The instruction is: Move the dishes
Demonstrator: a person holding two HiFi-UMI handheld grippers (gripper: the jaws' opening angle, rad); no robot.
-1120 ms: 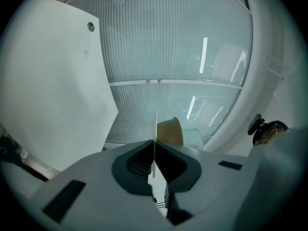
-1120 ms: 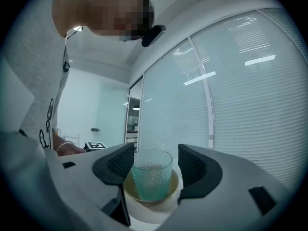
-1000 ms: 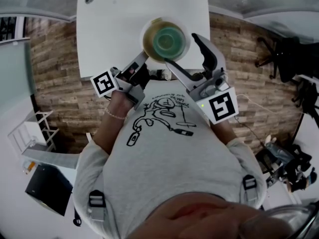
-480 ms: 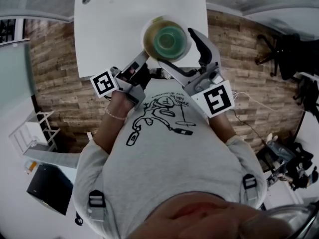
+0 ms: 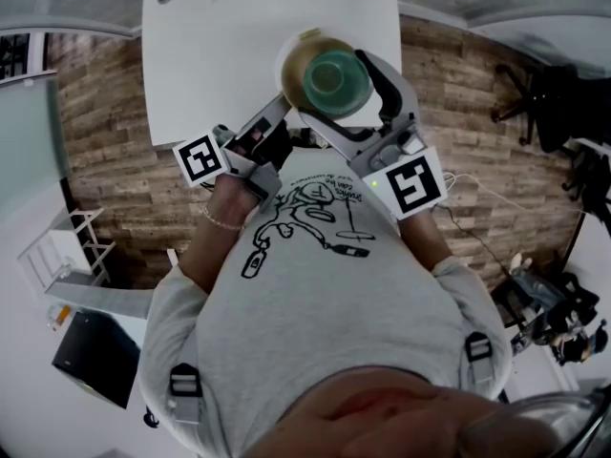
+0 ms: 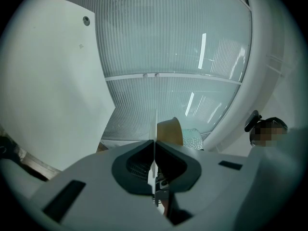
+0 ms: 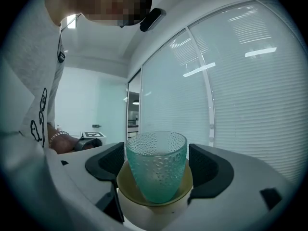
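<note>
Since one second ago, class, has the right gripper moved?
Yes: the right gripper has shifted toward the white table; its fingers, just opened wider, straddle the green cup.

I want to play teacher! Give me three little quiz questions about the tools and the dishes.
1. What stands in the bowl? A a green glass cup, B a spoon, C an apple.
2. True or false: the left tool is shut on the bowl's rim.
3. Fill in: the jaws of the right tool are ____.
Key: 1 A. 2 true. 3 open; they have just been opening, with the bowl between them.
</note>
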